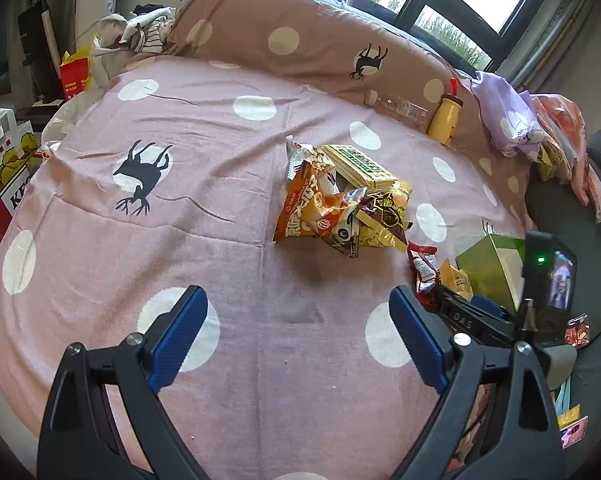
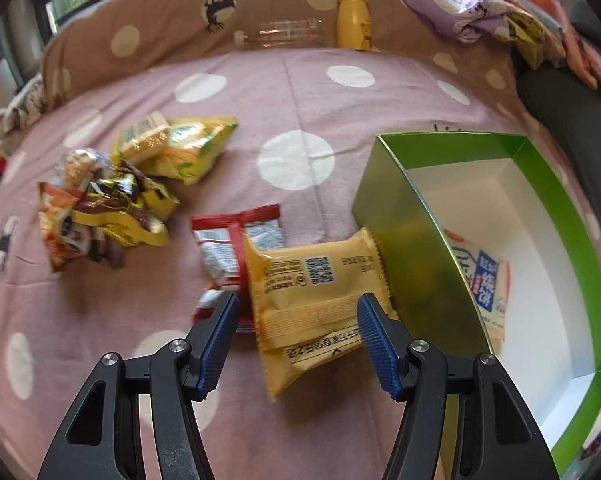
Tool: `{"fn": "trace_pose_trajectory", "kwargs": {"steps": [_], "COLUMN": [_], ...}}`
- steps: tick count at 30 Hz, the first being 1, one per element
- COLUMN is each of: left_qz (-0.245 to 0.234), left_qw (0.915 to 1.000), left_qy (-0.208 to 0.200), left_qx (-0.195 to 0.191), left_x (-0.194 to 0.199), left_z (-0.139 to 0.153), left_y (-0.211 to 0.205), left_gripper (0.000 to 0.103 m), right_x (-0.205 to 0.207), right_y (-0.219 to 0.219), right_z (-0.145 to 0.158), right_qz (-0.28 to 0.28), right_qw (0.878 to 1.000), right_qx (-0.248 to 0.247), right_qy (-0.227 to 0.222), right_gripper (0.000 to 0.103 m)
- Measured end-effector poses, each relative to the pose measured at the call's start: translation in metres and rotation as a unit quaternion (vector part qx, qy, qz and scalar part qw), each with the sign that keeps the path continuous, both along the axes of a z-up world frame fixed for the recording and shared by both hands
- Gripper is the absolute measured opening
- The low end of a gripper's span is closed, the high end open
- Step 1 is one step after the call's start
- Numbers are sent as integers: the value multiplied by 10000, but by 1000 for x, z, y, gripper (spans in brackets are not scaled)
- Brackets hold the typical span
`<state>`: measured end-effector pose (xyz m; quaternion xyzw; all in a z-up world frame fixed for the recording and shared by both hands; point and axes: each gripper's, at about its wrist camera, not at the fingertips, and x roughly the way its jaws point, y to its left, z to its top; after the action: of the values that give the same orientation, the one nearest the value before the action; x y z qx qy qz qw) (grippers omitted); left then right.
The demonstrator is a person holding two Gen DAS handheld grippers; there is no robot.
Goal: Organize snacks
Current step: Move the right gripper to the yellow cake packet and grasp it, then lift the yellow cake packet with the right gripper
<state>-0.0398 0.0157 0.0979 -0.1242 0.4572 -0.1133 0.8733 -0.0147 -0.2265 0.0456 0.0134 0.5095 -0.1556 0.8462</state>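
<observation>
A pile of snack packets (image 1: pixel 340 196) lies mid-bed on the pink spotted sheet; it also shows in the right wrist view (image 2: pixel 112 200). My left gripper (image 1: pixel 298 316) is open and empty, hovering short of the pile. A green box (image 2: pixel 404 240) with a white inside stands open at the right and holds one white and blue packet (image 2: pixel 486 284). A yellow packet (image 2: pixel 316 304) lies against the box's left wall, partly over a red packet (image 2: pixel 232 240). My right gripper (image 2: pixel 296 332) is open, with its jaws on either side of the yellow packet's near end.
A yellow bottle (image 2: pixel 354 20) and a clear plastic bottle (image 2: pixel 284 34) lie at the brown spotted bolster. Folded clothes (image 2: pixel 500 4) are heaped at the far right. A KFC bag (image 1: pixel 4 184) and a red bag (image 1: pixel 74 72) stand off the bed's left side.
</observation>
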Motion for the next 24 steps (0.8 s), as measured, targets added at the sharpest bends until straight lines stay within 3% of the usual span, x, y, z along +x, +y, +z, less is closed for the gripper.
{"fn": "trace_pose_trajectory", "kwargs": {"steps": [4,6,13,16,24], "left_qz": [-38,-46,-16,45,236], "left_qw": [10000,10000,10000,9999,9994], "left_qy": [36,47,78,145,256], "left_qx": [-11,-23,-46,-38,-11], "left_x": [0,0,1,3,6], "left_z": [-1,0,-1,-3,-6], "left_y": [-1,-2,0,2,9], "left_gripper": [93,93,93,93,93], "right_x": [0,-4,-12,-13,-15], "right_y": [3,2,6,25,82], "right_z": [-4,0,17,17,15], "right_qz": [115,171,576,1080,2068], "right_qw": [9996,9995,9951,9876,9658], "right_qx": [-271,-252,611,1057,1566], "right_qy": [11,-114,-513,-429,-37], "right_gripper": [63,53,42,42,44]}}
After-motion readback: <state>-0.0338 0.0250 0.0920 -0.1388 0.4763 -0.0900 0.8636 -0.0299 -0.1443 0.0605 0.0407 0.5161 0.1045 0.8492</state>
